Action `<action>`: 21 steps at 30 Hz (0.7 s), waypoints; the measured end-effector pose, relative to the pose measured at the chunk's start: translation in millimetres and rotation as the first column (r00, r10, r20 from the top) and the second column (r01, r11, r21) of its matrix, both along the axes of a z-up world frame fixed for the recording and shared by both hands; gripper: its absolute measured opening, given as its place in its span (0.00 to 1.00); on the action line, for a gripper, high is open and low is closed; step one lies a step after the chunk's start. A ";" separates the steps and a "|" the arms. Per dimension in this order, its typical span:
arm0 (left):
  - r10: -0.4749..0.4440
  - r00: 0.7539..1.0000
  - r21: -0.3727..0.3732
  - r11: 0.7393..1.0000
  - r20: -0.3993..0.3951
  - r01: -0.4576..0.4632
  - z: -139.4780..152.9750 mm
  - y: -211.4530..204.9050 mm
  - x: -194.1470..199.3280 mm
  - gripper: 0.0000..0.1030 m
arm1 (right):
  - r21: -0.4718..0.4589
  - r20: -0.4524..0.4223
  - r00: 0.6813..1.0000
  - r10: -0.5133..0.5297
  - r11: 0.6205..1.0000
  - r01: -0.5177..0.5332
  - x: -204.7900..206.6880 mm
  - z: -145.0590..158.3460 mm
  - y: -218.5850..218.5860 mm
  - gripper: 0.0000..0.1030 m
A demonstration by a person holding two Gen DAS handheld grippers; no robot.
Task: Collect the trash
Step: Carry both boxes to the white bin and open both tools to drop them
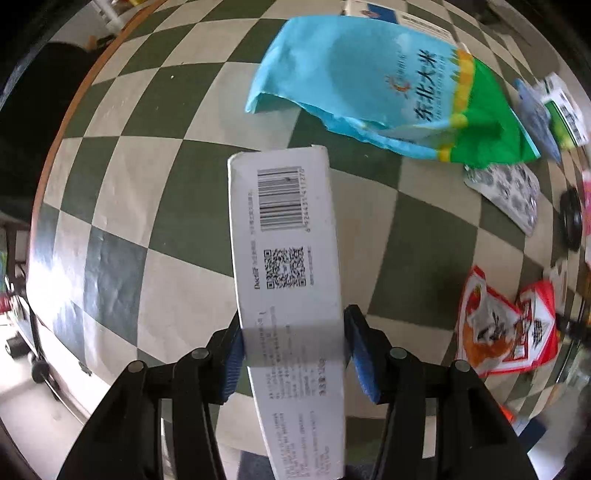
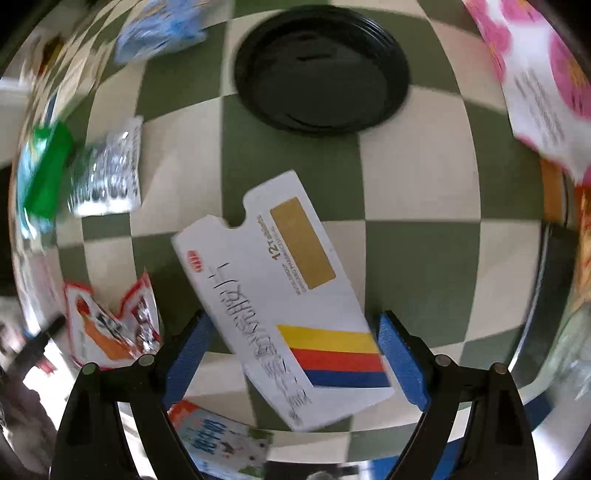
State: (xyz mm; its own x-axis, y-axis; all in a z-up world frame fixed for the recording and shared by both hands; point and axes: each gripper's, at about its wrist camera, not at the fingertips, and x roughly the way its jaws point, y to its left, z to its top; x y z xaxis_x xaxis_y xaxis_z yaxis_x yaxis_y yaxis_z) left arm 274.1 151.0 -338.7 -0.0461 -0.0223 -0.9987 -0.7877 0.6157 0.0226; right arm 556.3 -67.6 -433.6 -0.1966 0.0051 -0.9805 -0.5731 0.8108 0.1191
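Note:
My left gripper (image 1: 293,350) is shut on a long white carton (image 1: 286,236) with a barcode and QR code, held above the green-and-cream checkered tablecloth (image 1: 147,206). In the right wrist view a white medicine box (image 2: 280,295) with yellow, red and blue stripes lies tilted between the blue pads (image 2: 400,358) of my right gripper (image 2: 291,354). The jaws stand wide, with a clear gap on the left side of the box. The view is motion-blurred.
A blue and green rice bag (image 1: 384,96), a foil blister sheet (image 1: 506,192) and a red torn snack packet (image 1: 506,325) lie to the right. A black round lid (image 2: 321,70), a pink flowered packet (image 2: 535,74) and a blue wrapper (image 2: 159,29) lie ahead of the right gripper.

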 end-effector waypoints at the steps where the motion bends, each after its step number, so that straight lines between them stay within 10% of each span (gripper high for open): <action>1: 0.003 1.000 0.006 1.000 0.001 -0.003 2.1 0.2 1.3 0.47 | -0.023 0.032 0.998 0.049 0.999 -0.048 -3.8 -1.4 6.6 0.89; 12: -0.060 0.998 0.089 0.994 0.008 0.059 41.1 -20.1 7.4 0.42 | -0.048 0.142 0.976 0.163 0.986 -0.158 -39.0 -10.8 22.8 0.76; 21: -0.121 0.987 0.179 0.979 0.109 0.100 139.0 -28.6 -2.3 0.42 | 0.066 0.208 0.978 0.001 0.998 -0.015 -55.5 29.1 24.6 0.76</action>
